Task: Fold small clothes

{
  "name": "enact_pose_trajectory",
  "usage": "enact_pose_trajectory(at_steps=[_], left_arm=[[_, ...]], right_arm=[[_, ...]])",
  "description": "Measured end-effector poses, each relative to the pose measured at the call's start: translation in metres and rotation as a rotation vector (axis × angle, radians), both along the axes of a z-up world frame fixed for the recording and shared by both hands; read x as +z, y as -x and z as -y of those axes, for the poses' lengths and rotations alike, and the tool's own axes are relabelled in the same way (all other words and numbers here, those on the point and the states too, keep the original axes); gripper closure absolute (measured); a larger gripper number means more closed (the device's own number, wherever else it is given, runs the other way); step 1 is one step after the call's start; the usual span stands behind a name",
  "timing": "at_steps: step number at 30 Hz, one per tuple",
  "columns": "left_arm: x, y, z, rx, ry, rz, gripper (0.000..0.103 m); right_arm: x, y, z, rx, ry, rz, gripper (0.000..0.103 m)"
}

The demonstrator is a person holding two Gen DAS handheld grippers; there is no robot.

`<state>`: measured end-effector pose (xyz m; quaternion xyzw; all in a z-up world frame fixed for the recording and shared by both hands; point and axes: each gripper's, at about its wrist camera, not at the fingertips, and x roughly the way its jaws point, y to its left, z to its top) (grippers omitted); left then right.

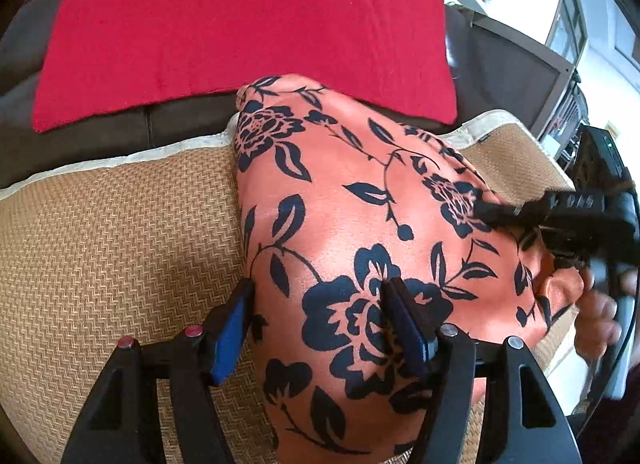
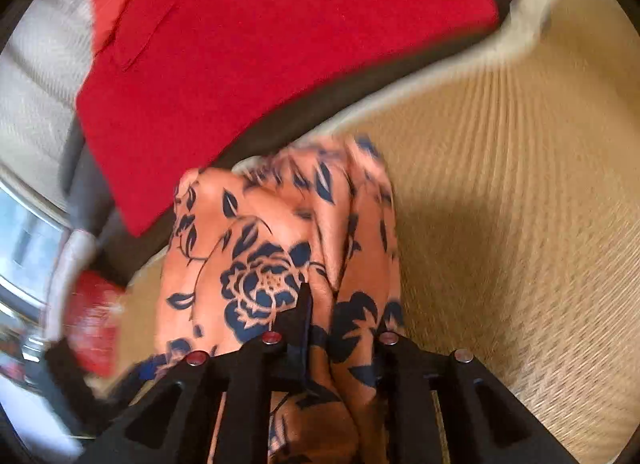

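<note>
Orange floral garment [image 1: 360, 223] bunched on woven mat [image 1: 112, 232], just in front of red cloth [image 1: 240, 23]. Right tongs [image 2: 320, 304] clamped on gathered garment fabric. Left tongs [image 1: 316, 304] spread wide over garment's left edge, pinching nothing. No neat fold visible; folding barely begun, flattening and folds remain.

daylight floods in from a window [image 1: 576, 23] at the far right, blown out white. the left wrist view is sharp; the right wrist view is smeared by motion blur, worst on the woven mat [image 2: 520, 183]. both bend and darken at the fisheye edges.
</note>
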<state>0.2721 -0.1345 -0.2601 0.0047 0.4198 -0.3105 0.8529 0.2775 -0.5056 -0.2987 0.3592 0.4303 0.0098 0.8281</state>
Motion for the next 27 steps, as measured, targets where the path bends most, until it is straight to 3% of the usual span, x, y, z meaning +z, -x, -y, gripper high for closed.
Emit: enact_pose_trajectory(at_steps=[1, 3, 4, 5, 6, 9, 10, 11, 12, 14, 16, 19, 21, 22, 23, 25, 27], left_arm=[[-0.001, -0.002, -0.005, 0.009, 0.013, -0.017, 0.035], [-0.004, -0.002, -0.012, 0.022, 0.047, -0.055, 0.034], [-0.005, -0.004, -0.014, 0.025, 0.059, -0.07, 0.033], [-0.009, -0.005, -0.016, 0.026, 0.064, -0.074, 0.033], [-0.009, -0.005, -0.018, 0.025, 0.061, -0.069, 0.033], [-0.007, 0.0, -0.014, 0.027, 0.034, -0.038, 0.032], [-0.007, 0.002, -0.013, 0.026, 0.023, -0.026, 0.032], [-0.006, 0.006, -0.006, 0.025, 0.014, -0.018, 0.032], [-0.005, 0.006, -0.003, 0.023, 0.009, -0.01, 0.032], [-0.005, 0.008, 0.01, 0.021, 0.006, -0.007, 0.032], [-0.002, 0.006, 0.027, 0.02, 0.005, -0.004, 0.032], [-0.001, 0.004, 0.037, 0.011, -0.021, 0.016, 0.031], [-0.001, 0.005, 0.043, 0.009, -0.041, 0.034, 0.03], [-0.001, 0.005, 0.044, 0.01, -0.046, 0.038, 0.03], [-0.002, 0.004, 0.047, 0.013, -0.049, 0.039, 0.029], [-0.001, 0.006, 0.045, 0.017, -0.048, 0.038, 0.029], [-0.001, 0.005, 0.045, 0.019, -0.053, 0.044, 0.028]], right_arm=[[0.003, 0.003, 0.005, -0.014, -0.029, 0.021, 0.081], [0.01, 0.006, 0.014, -0.044, -0.075, 0.092, 0.064], [0.01, 0.002, 0.016, -0.044, -0.101, 0.103, 0.032], [0.008, 0.0, 0.018, -0.052, -0.112, 0.104, 0.024], [0.006, -0.007, 0.019, -0.068, -0.124, 0.111, 0.024], [0.004, -0.03, 0.016, -0.041, -0.116, 0.117, 0.031], [0.004, -0.036, 0.013, -0.035, -0.078, 0.101, 0.044], [0.005, -0.043, 0.008, -0.027, -0.012, 0.08, 0.073], [0.008, -0.049, 0.003, -0.018, 0.069, 0.058, 0.081], [0.02, -0.053, -0.011, -0.014, 0.135, 0.09, 0.088], [0.048, -0.042, -0.022, -0.028, 0.23, 0.195, 0.089], [0.056, -0.027, -0.029, -0.085, 0.395, 0.205, 0.089], [0.034, -0.035, -0.02, -0.136, 0.463, 0.047, 0.089], [0.014, -0.042, -0.009, -0.158, 0.457, -0.094, 0.088], [0.003, -0.042, -0.001, -0.174, 0.409, -0.147, 0.088], [0.017, -0.036, 0.004, -0.205, 0.341, -0.044, 0.088], [0.046, -0.033, -0.013, -0.172, 0.371, 0.125, 0.086]])
